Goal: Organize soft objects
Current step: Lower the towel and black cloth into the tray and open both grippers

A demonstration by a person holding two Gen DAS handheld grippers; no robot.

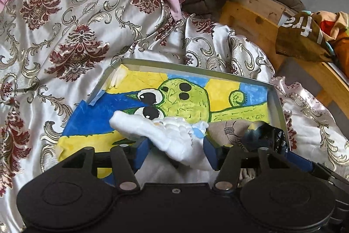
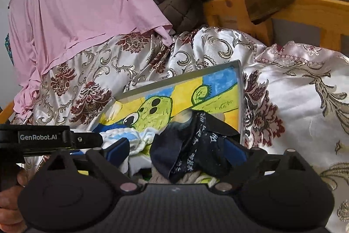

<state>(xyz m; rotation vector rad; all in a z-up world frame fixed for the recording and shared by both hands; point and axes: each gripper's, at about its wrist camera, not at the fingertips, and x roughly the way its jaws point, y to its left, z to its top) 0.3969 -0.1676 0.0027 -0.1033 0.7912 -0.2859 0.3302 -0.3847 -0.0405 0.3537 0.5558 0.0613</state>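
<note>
1. Satin floral bedspread (image 1: 65, 40) covers the bed; wooden bedframe (image 1: 246, 14) along its far-right edge.
2. Painted tray (image 1: 196, 66) on the bedspread.
3. Left gripper (image 1: 177, 150) released; white sock (image 1: 172, 137) between its jaws, on the tray's near edge.
4. Right gripper (image 2: 181, 152) released; dark sock (image 2: 196, 145) between its jaws, at the tray's near-right corner.

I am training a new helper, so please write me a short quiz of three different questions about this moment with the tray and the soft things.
1. True or false: the tray lies on a bare wooden table.
2. Which soft thing lies between the fingers of the left gripper? A) a pink shirt B) a white sock C) a brown jacket
3. Fill in: the dark cloth between the fingers of the right gripper carries white ____.

Key
1. False: it lies on a shiny cover with a flower pattern.
2. B
3. Lettering (printed characters).
</note>
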